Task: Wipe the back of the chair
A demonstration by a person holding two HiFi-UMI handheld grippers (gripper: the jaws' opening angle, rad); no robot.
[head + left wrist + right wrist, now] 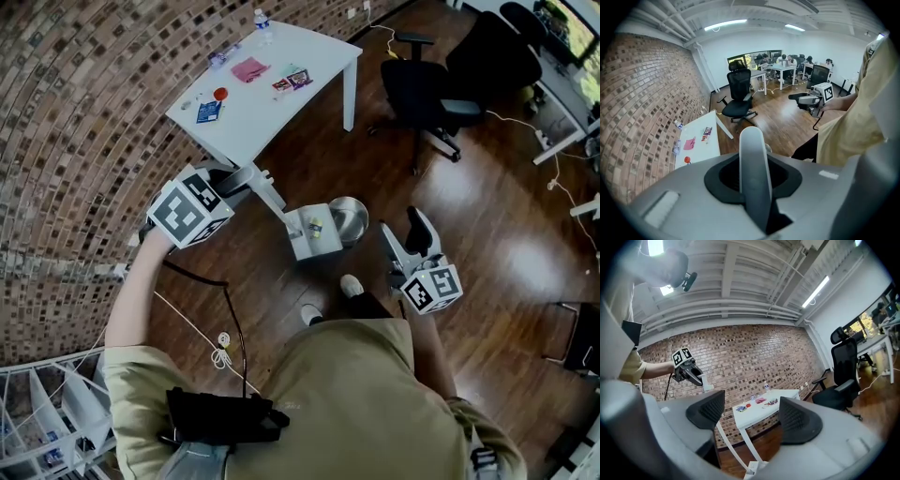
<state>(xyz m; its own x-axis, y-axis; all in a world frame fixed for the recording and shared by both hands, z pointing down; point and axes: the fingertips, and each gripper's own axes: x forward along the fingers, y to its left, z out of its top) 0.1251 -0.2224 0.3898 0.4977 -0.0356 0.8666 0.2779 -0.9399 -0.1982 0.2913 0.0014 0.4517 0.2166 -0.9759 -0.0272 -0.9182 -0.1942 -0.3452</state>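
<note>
Left gripper (246, 180) and right gripper (410, 232) hang well apart from chair (427, 89).
Left jaws are together, empty; right jaws apart, empty.

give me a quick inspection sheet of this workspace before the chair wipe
surface: white table against the brick wall; wood floor
job's things: black office chair beyond the table, untouched; pink cloth lying on the table
clutter: water bottle, red object, blue card on the table; metal bowl on the floor by a table leg
grippers: left gripper shut, empty; right gripper open, empty
cables: black cable under the left arm; white cord on the floor; cables beside the chair
surroundings: wire rack lower left; desks and seated people far off
</note>
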